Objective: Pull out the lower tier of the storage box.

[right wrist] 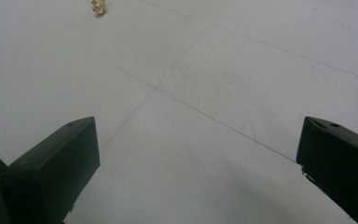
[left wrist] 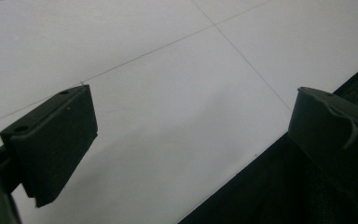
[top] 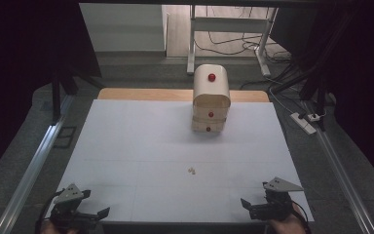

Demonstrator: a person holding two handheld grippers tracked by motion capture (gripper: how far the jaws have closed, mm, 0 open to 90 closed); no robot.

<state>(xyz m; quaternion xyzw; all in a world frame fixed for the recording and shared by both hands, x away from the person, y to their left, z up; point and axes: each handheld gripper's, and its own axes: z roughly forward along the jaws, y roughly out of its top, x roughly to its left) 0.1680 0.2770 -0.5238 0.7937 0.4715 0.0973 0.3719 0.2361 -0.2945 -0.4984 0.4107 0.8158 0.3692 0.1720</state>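
Idling: left gripper point(top: 95, 214) and right gripper point(top: 246, 204) both wide, empty; small gold piece point(top: 192, 170) lies ahead, between them, well apart.

Small golden trinket point(top: 192, 170), lying mid-table, untouched, far from cabinet

The white table point(top: 141, 146) lies bare across its near and middle stretch, so a gripper can pass freely there from left to right. A small golden object point(top: 192, 170) sits alone near the centre, well apart from everything and low enough to clear. At the far edge, right of centre, a wooden drawer cabinet point(top: 211, 100) stands tall and blocks that spot. To its left the far side stays open.
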